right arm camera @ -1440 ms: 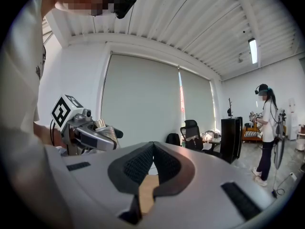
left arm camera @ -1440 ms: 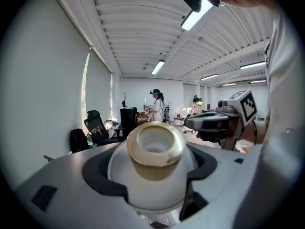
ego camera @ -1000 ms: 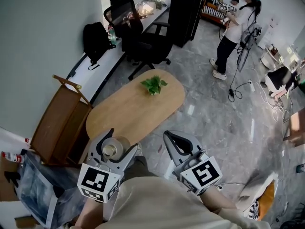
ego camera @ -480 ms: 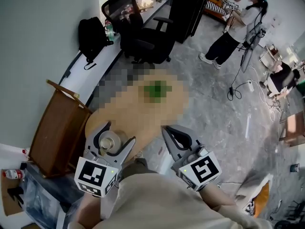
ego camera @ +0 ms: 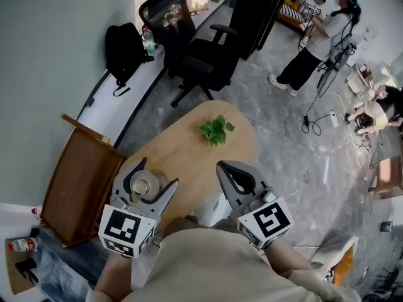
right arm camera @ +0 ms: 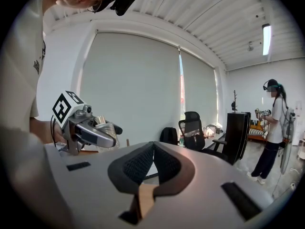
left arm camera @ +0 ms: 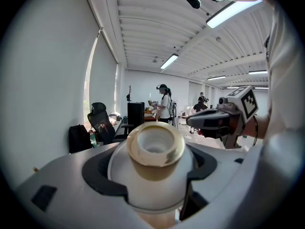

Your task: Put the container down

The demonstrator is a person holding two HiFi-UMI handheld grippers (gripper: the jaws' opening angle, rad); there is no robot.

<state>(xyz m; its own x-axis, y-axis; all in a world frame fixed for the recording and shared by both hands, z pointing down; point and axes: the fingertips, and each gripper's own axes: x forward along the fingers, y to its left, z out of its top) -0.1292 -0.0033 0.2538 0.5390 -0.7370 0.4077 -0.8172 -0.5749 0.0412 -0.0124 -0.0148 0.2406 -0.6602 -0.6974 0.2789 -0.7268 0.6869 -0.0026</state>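
Since a second ago both grippers are sitting a little further out over the near end of the wooden table (ego camera: 189,145). Left gripper (ego camera: 155,175) is clamping the container (ego camera: 146,185) between its jaws: white body, tan band round an open mouth, standing upright. In the head view it is showing over the table's near left end; I cannot tell whether it is touching the top. Right gripper (ego camera: 229,168) is hanging just beside it at the table's near edge, jaws pressed together on nothing. Small green plant (ego camera: 216,131) is sitting further along the table, well apart from both. Black office chair (ego camera: 203,60) is standing beyond the far end.
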